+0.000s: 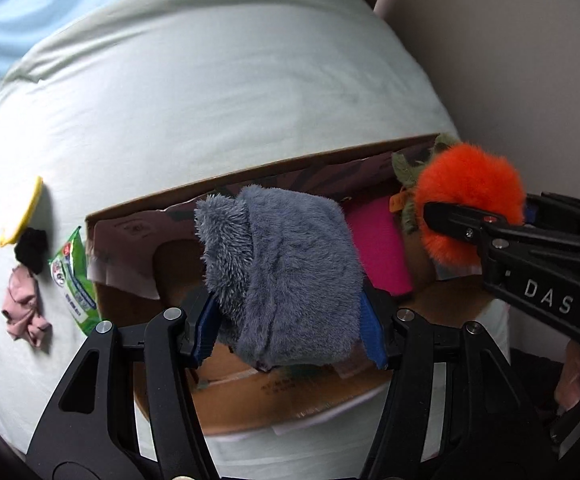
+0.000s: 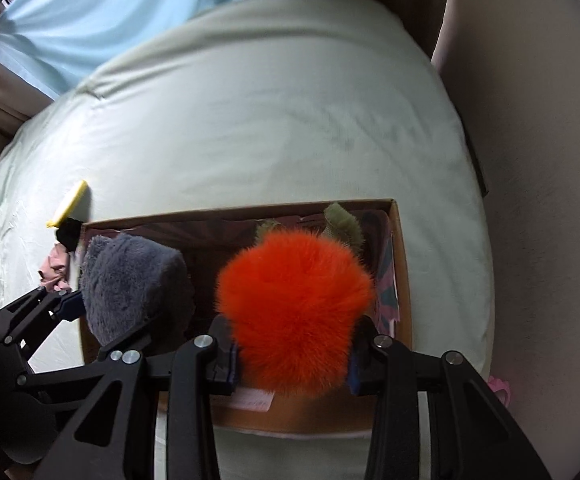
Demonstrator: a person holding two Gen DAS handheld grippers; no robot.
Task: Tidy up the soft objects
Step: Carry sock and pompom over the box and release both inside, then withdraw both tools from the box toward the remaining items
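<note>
My left gripper is shut on a grey fuzzy plush and holds it over the open cardboard box; the plush also shows in the right wrist view. My right gripper is shut on an orange furry plush with green leaves, held over the right part of the box. In the left wrist view this orange plush sits at the right in the right gripper. A magenta item lies inside the box.
The box stands on a pale green bed. Left of it lie a green packet, a pink cloth, a black soft item and a yellow-rimmed item. A wall is on the right, curtains behind.
</note>
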